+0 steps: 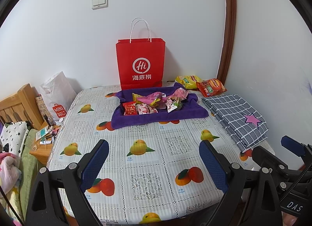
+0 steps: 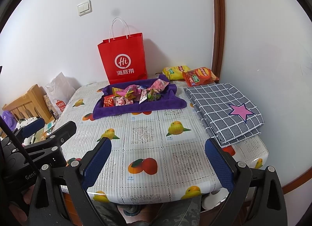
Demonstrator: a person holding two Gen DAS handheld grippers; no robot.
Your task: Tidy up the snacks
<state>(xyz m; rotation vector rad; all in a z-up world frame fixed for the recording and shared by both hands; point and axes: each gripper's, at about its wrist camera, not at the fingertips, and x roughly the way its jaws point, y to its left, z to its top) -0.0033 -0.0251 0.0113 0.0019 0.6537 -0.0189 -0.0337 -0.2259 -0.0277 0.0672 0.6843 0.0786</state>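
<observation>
1. Small snack packets point(image 1: 154, 103) piled loose on a purple towel point(image 1: 136, 120) with turned-up edges, mid-table toward the back. Two chip bags, yellow point(image 1: 188, 80) and orange point(image 1: 211, 87), lying off the towel at the back right corner, touching each other.
2. Red bag point(image 1: 140, 62) standing upright against the wall, right behind the towel. Can't see inside.
3. Left gripper point(image 1: 154, 163) and right gripper point(image 2: 159, 165) both hanging over the near table edge, fingers spread wide, nothing between them.
4. Step-wise, honestly fits two reads: packets gathered on the towel as the sorted spot, or waiting there to go somewhere else. Can't settle it from this, so not calling a next grab.
5. Readable stuff: "Hi" plus 海底捞 on the red bag, "MINISO" on a white bag point(image 1: 58, 107) left of the table. Packet print too small.
6. Folded checked cloth point(image 1: 236, 116) with a pink star on the right.
</observation>
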